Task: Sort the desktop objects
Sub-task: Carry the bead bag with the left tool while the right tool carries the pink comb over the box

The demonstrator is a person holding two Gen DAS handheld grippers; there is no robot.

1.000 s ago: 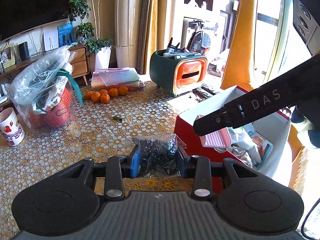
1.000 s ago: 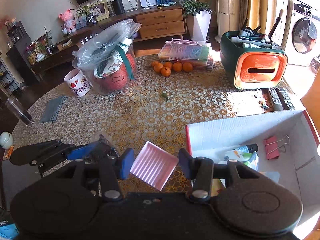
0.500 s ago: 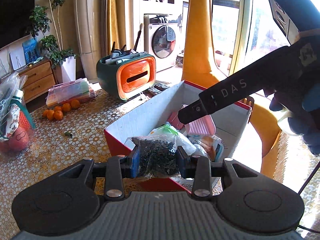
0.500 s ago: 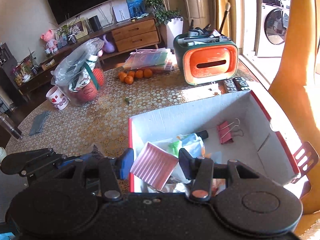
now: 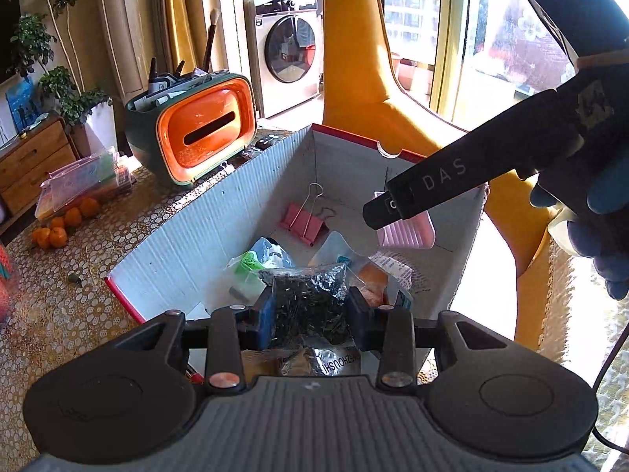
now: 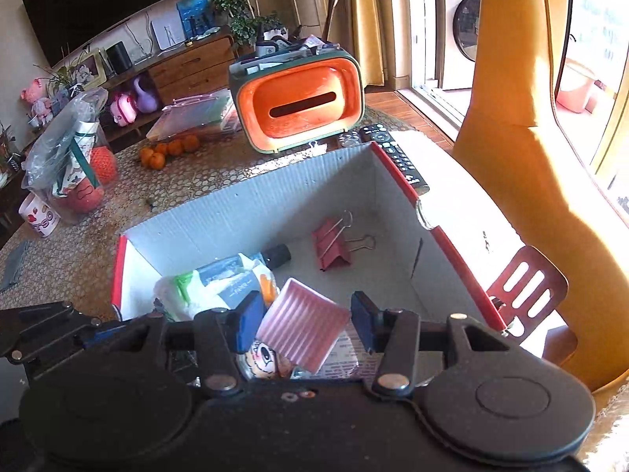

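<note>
My left gripper point(image 5: 309, 312) is shut on a clear bag of small dark bits point(image 5: 310, 301) and holds it over the near end of the red-rimmed cardboard box point(image 5: 188, 236). Over the same box, my right gripper point(image 6: 304, 324) is shut on a pink ribbed soap dish point(image 6: 300, 328), also seen as the pink dish point(image 5: 409, 232) under the right gripper's arm in the left wrist view. A pink binder clip point(image 6: 334, 246), a tube and several packets point(image 6: 220, 283) lie inside the box.
An orange and green tissue-box organiser point(image 6: 298, 106) stands behind the box, with remote controls point(image 6: 393, 153) beside it. Oranges point(image 6: 165, 153), a clear case point(image 6: 192, 116), a bagged bundle point(image 6: 74, 161) and a mug point(image 6: 39, 216) sit at the table's far left. A yellow chair point(image 6: 523, 157) stands right.
Both grippers swung right from over the patterned tablecloth to over the open box, each still holding its object. The box interior now fills both views.
</note>
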